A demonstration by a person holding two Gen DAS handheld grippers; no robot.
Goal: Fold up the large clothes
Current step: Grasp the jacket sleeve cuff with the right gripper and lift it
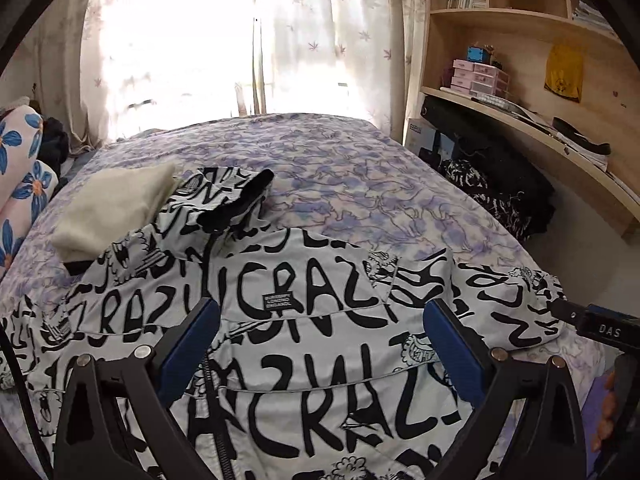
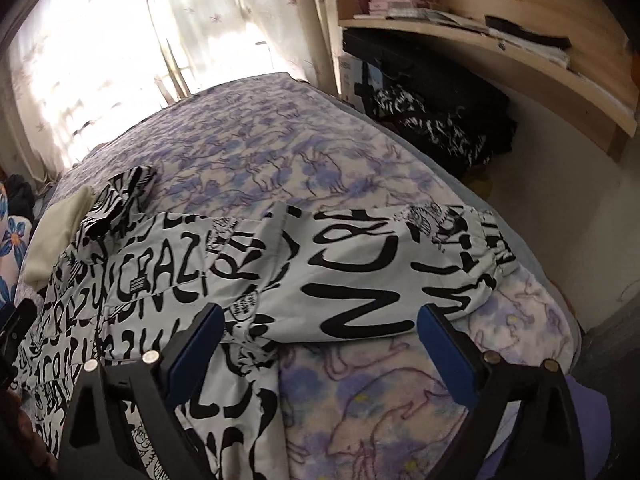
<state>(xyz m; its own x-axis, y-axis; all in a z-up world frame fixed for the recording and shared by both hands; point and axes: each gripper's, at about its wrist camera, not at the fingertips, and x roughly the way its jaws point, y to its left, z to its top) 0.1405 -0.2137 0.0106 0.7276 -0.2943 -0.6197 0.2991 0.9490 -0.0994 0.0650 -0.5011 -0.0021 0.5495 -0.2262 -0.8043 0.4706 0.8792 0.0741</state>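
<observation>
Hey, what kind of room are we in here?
Most likely a bedroom: a bed with a purple floral blanket, sheer floral curtains over a bright window, and curved wooden wall shelves holding books.

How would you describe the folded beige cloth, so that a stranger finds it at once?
Start at the bed with the purple flowered cover. On its left side, near the blue-flowered pillow, lies the beige cloth, partly under the sleeve of the lettered jacket. It is the only plain, unprinted fabric there.

One jacket (image 1: 312,320), seemingly one folded cloth (image 1: 116,212)
</observation>
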